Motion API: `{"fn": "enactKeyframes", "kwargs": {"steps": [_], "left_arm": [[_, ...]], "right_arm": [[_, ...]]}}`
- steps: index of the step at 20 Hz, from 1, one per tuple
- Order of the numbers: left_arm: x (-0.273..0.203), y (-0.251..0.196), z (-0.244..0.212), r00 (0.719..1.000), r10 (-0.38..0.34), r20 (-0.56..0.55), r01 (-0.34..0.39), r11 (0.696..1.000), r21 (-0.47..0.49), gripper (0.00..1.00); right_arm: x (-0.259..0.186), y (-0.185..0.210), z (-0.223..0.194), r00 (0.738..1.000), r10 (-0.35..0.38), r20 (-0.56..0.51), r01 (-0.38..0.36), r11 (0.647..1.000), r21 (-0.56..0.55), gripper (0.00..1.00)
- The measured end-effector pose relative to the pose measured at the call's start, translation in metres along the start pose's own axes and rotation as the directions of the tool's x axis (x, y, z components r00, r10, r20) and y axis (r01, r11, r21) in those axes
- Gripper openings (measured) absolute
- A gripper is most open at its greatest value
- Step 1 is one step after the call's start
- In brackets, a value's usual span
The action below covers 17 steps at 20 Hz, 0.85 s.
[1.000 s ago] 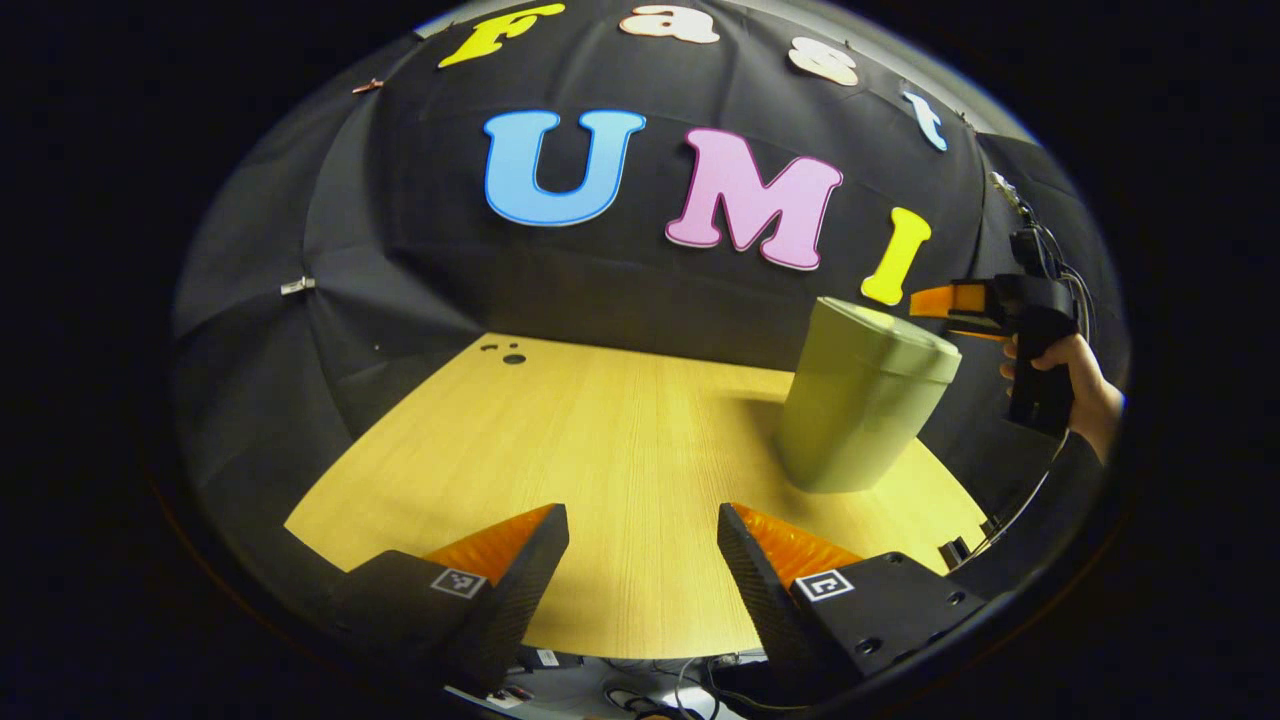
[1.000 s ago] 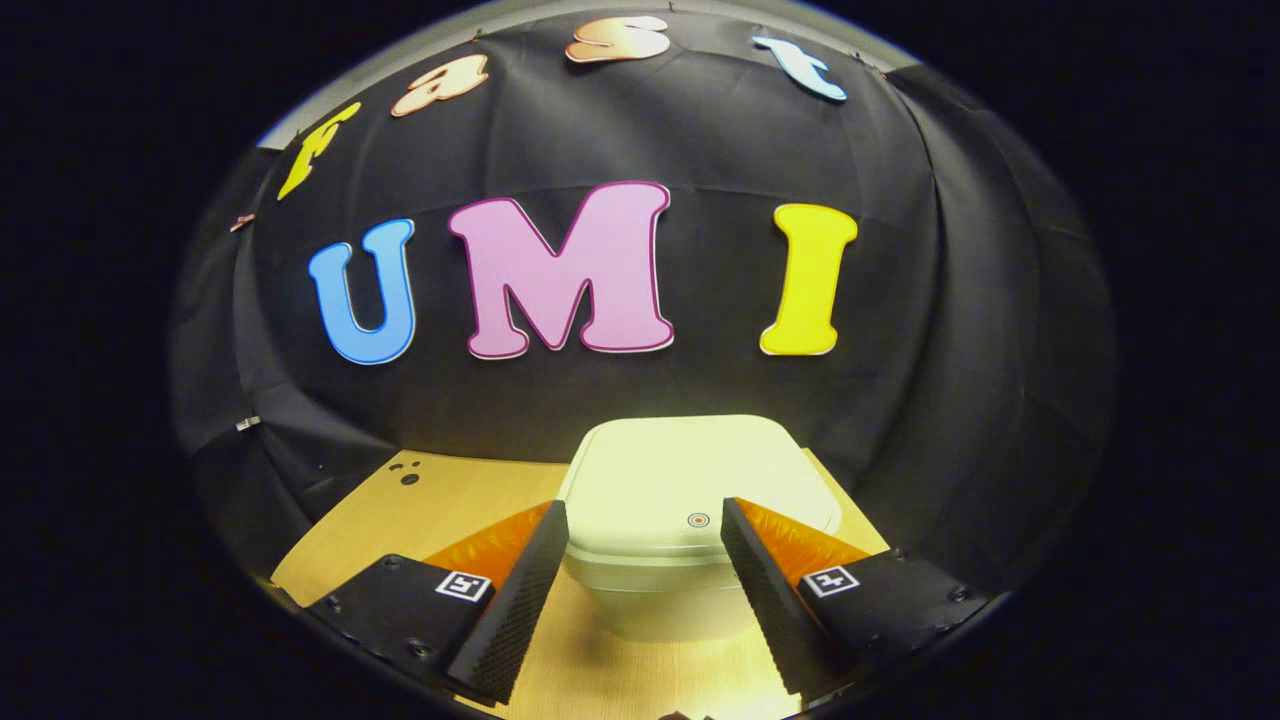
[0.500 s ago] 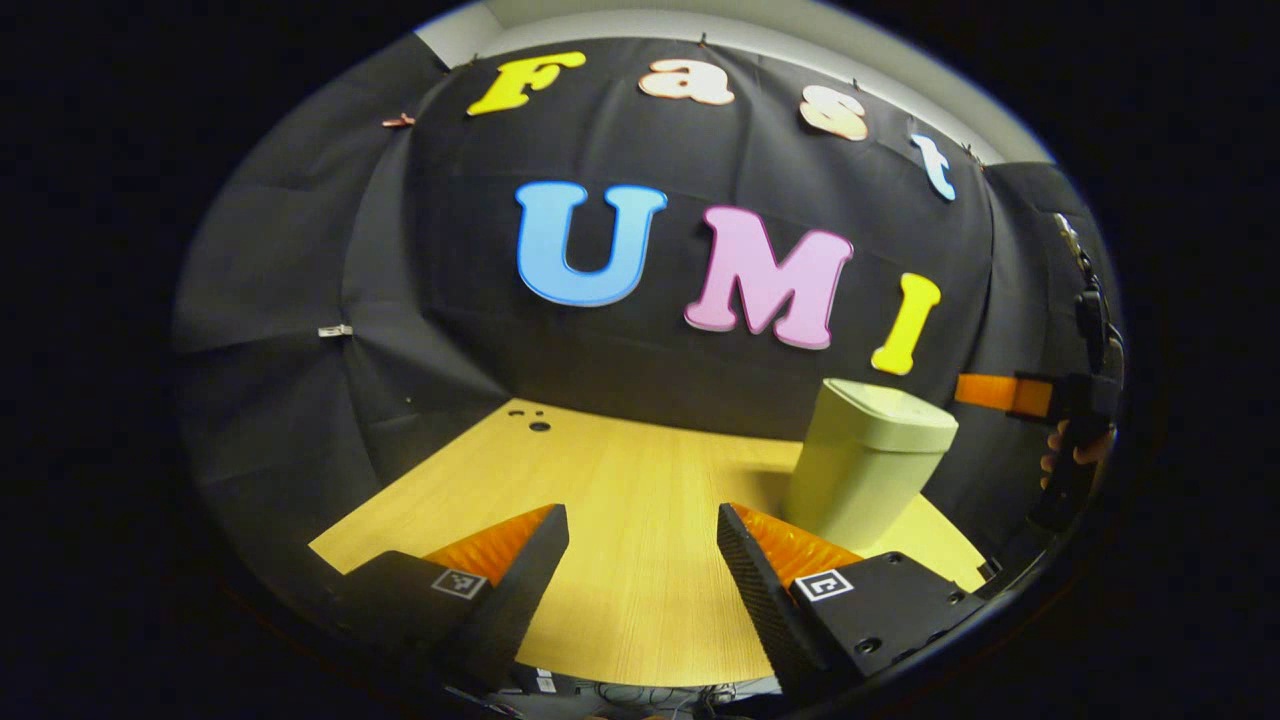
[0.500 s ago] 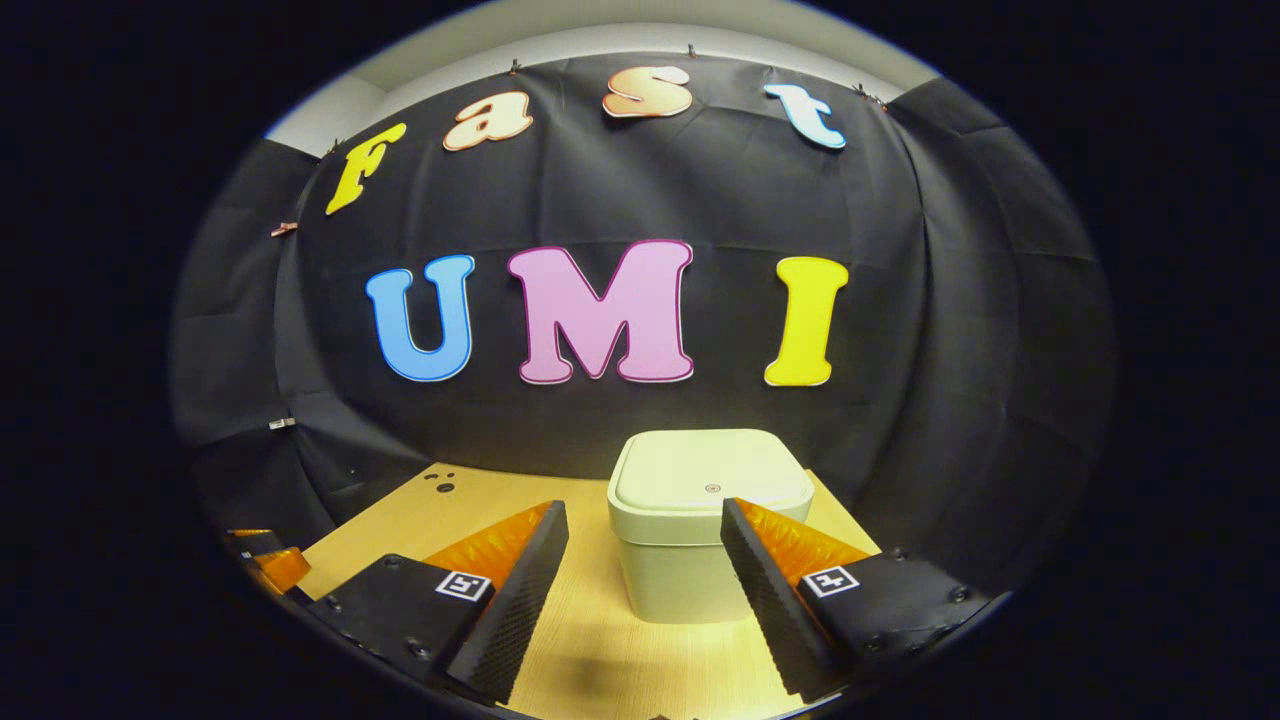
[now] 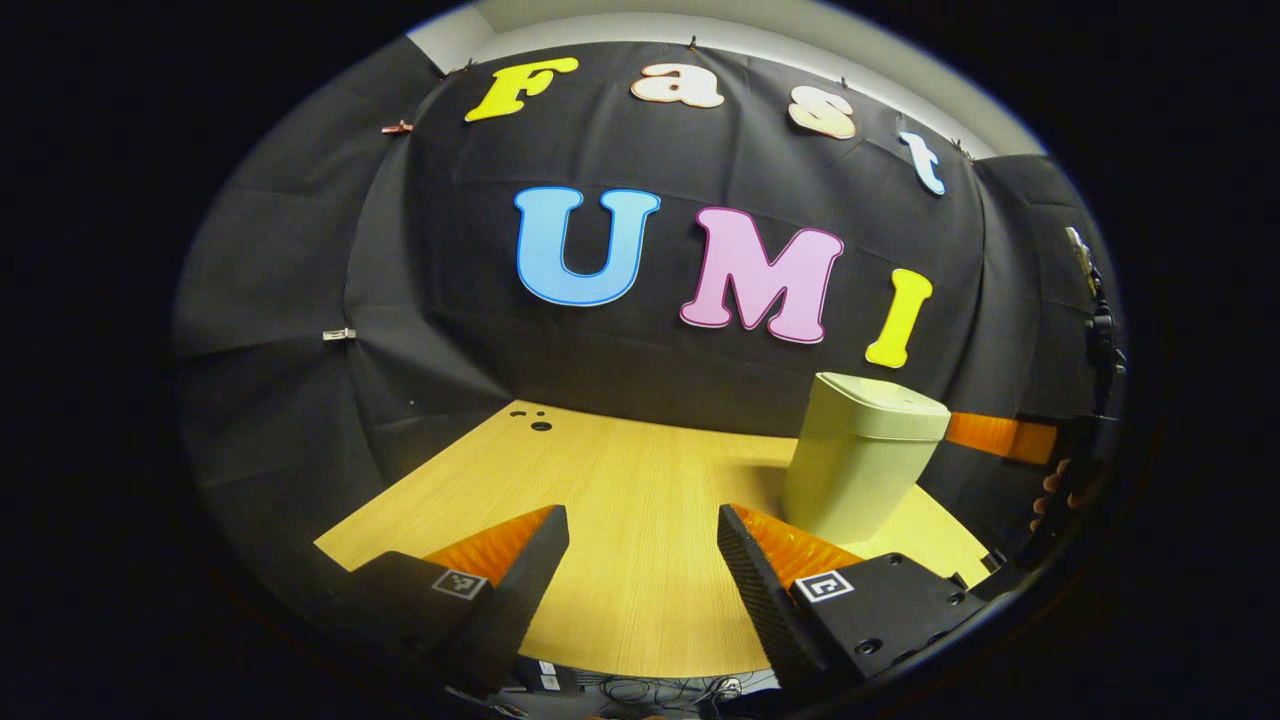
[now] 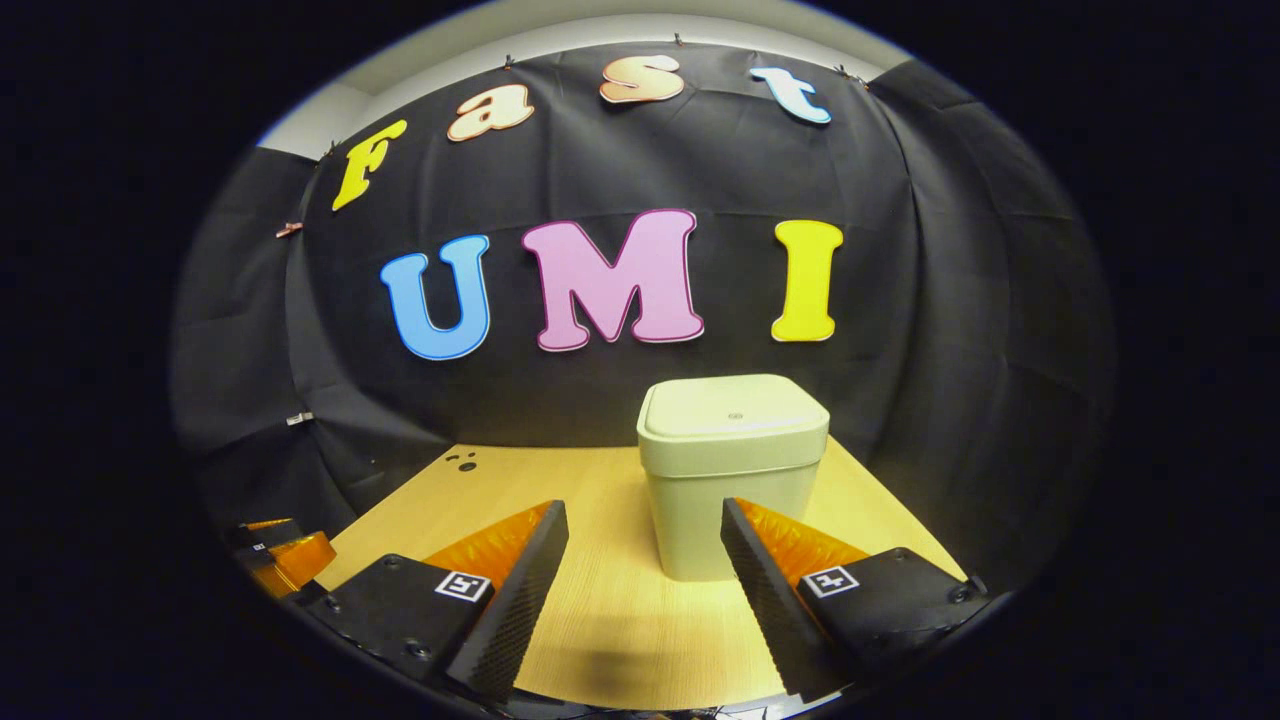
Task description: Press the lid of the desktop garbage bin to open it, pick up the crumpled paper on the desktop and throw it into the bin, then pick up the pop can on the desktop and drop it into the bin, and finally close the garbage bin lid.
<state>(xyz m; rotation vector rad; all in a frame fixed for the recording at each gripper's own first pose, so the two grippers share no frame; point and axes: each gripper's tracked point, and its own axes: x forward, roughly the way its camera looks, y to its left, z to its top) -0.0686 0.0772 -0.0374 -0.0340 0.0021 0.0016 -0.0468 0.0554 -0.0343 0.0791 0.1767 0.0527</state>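
Since a second ago the right hand-held gripper (image 6: 643,575) has drawn back from over the garbage bin (image 6: 732,470): then its fingers framed the lid from close above, now the bin stands farther off and whole on the desk (image 6: 610,620). Its fingers are spread with nothing between them; the bin sits just beyond them, slightly right of their gap, not touching. The left hand-held gripper (image 5: 642,580) is likewise spread and empty, low over the near desk edge, with the bin ahead and to its right, well apart. The bin is a pale green, squarish tub tapering downward, upright, its rounded lid (image 6: 733,408) shut flat with a small dot at the centre. In the left gripper view the other gripper and the hand (image 5: 1052,490) holding it have sunk lower behind the bin.
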Motion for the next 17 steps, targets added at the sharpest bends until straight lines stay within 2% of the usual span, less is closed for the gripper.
{"fn": "enactKeyframes", "kwargs": {"steps": [5, 8, 17], "left_arm": [[0.009, -0.003, -0.003, 1.0, -0.009, -0.024, 0.008, 0.999, -0.042, 0.96], [0.014, 0.002, 0.0, 1.0, -0.002, -0.021, 0.001, 1.0, -0.03, 0.96], [0.024, -0.001, 0.01, 1.0, 0.008, -0.027, -0.008, 1.0, -0.025, 0.96]], "right_arm": [[0.004, 0.015, -0.005, 0.999, 0.032, -0.017, -0.032, 0.999, -0.011, 0.97], [0.005, 0.021, -0.008, 0.998, 0.048, -0.026, -0.049, 0.998, -0.025, 0.97], [0.017, 0.02, -0.001, 0.999, 0.043, -0.021, -0.044, 0.999, -0.03, 0.96]]}}
